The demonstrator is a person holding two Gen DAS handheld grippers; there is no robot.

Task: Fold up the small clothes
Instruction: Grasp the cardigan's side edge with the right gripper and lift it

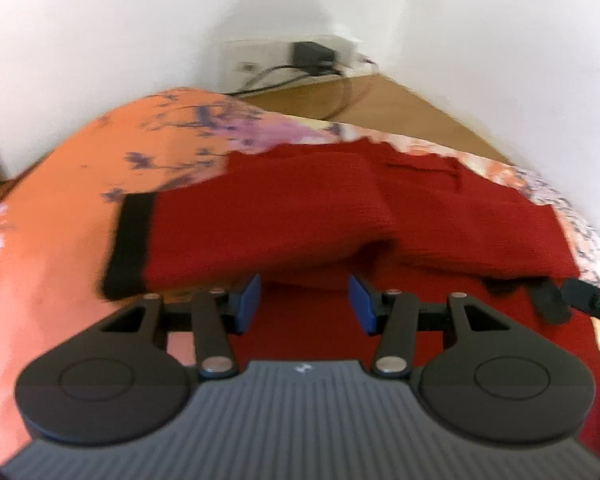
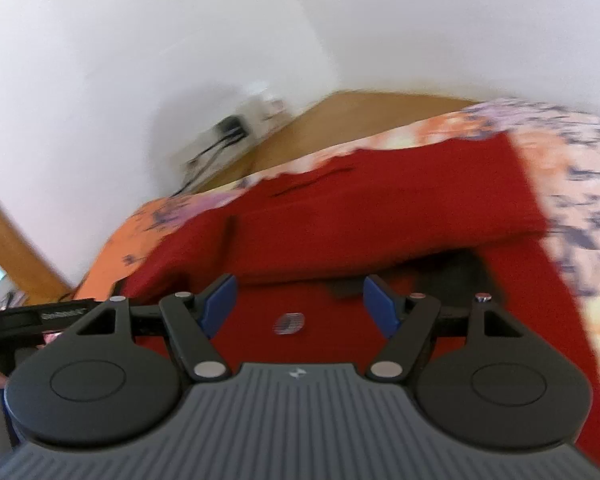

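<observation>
- The flowery orange cloth (image 1: 52,216) covers the surface, likely to give a soft, flat place to fold on.
- The red top (image 1: 300,216) lies spread on that cloth, right in front of both tools. Its sleeve with the black cuff (image 1: 130,240) lies across the body, so I think one fold is done.
- The left gripper (image 1: 303,304) hangs just over the folded edge, fingers apart and holding nothing.
- The right gripper (image 2: 300,306) is the same: fingers apart, nothing between them.
- Only the left view shows the black cuff.
- Only the right view shows the little round badge (image 2: 288,323) on the top.
- Both views are blurry, so small things are hard to tell.
</observation>
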